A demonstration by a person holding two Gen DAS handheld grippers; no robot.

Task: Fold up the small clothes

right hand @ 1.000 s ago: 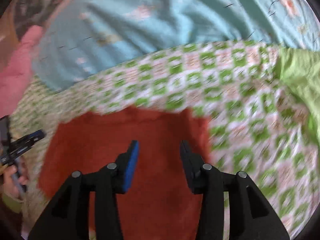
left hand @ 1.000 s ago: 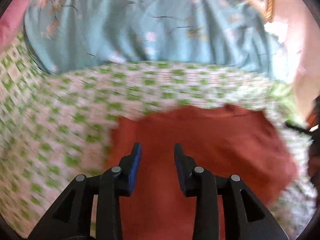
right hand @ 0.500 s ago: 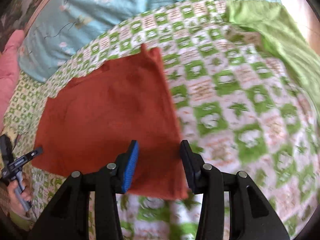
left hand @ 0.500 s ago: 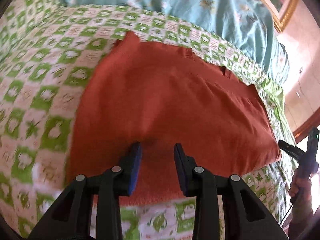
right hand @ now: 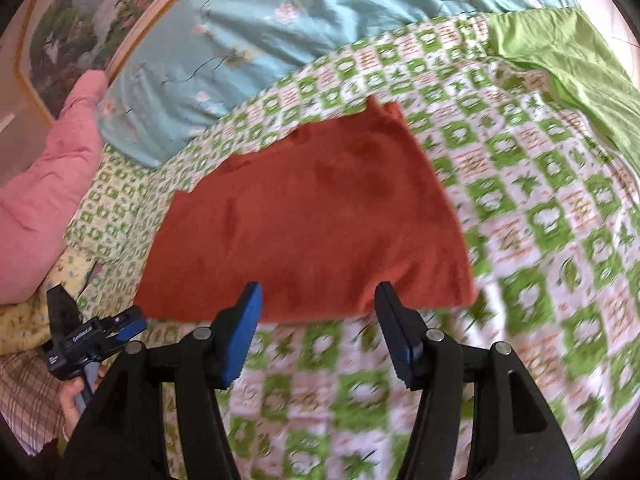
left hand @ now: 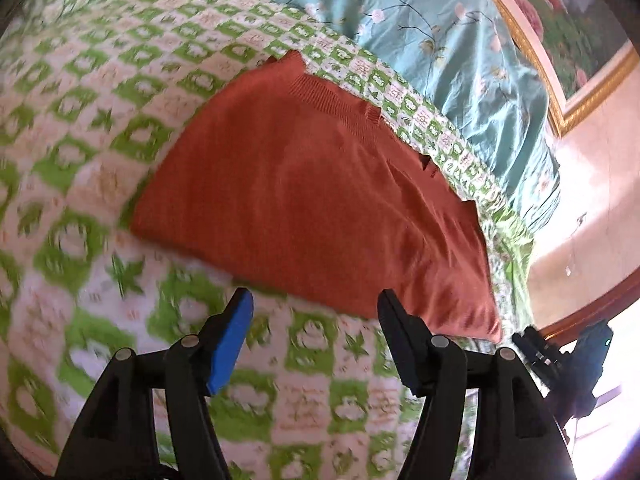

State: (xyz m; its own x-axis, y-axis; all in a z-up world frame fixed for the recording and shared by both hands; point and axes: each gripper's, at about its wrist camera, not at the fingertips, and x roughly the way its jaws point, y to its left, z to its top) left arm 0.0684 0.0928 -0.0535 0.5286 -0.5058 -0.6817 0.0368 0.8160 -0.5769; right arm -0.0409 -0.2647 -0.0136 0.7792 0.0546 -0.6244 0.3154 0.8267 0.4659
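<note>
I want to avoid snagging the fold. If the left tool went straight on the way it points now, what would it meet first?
Probably the near folded edge of the rust-red garment, straight ahead of the open left tool. Depth is unclear, so it could touch the green checked bedspread first.

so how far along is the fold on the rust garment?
Done: the rust knit garment lies flat as a folded panel on the green checked bedspread, its ribbed edge toward the blue quilt. In hand: nothing; the left hand-held gripper and right hand-held gripper are both open, just off its near edge. Left: possibly one more fold; I can't tell.
</note>
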